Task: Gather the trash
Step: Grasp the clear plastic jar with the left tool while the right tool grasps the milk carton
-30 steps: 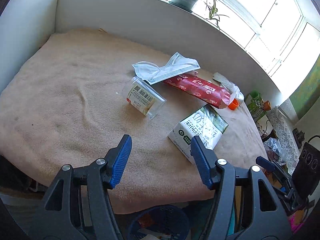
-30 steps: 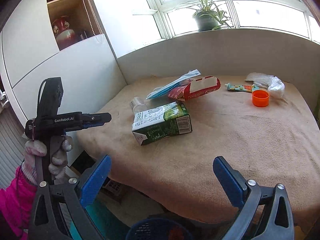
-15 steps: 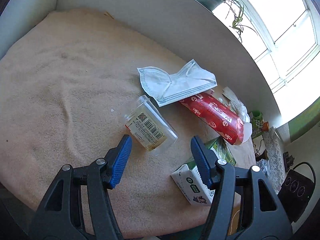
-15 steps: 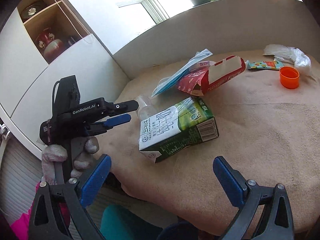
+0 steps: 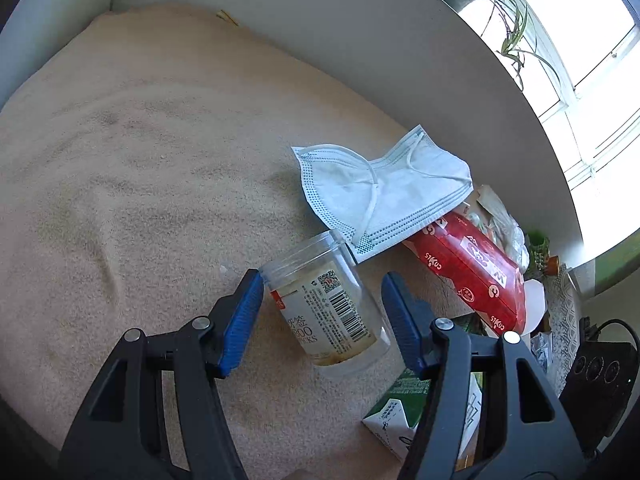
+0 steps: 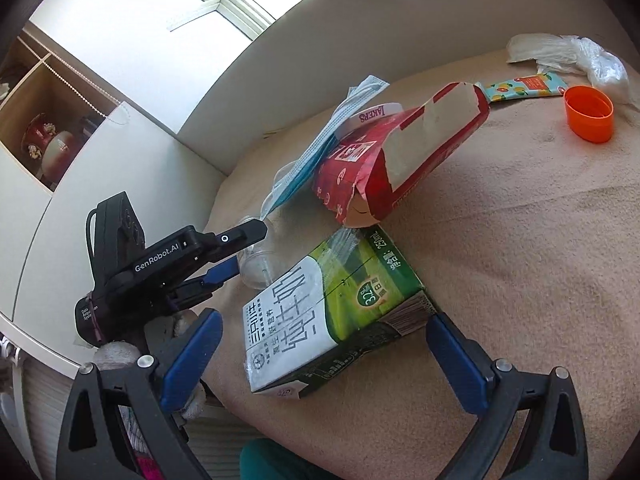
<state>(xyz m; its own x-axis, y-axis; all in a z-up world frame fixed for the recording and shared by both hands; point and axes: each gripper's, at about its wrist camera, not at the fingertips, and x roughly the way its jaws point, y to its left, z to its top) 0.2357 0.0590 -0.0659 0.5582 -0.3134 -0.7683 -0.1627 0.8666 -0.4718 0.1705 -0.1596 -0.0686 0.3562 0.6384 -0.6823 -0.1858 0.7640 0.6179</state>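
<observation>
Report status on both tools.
Left tool open, straddling clear plastic jar. Right tool open around milk carton. Face mask overlaps jar rim.

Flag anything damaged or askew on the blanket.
The red box has a torn-open end and lies tilted, with a face mask draped over its other end. The clear jar and milk carton lie on their sides. Both tongs, left and right, are open.

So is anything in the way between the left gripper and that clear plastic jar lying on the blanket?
Nothing visible. The left gripper is open with the clear jar already lying between its fingers. The face mask only drapes near the jar's far rim, beyond the fingertips.
</observation>
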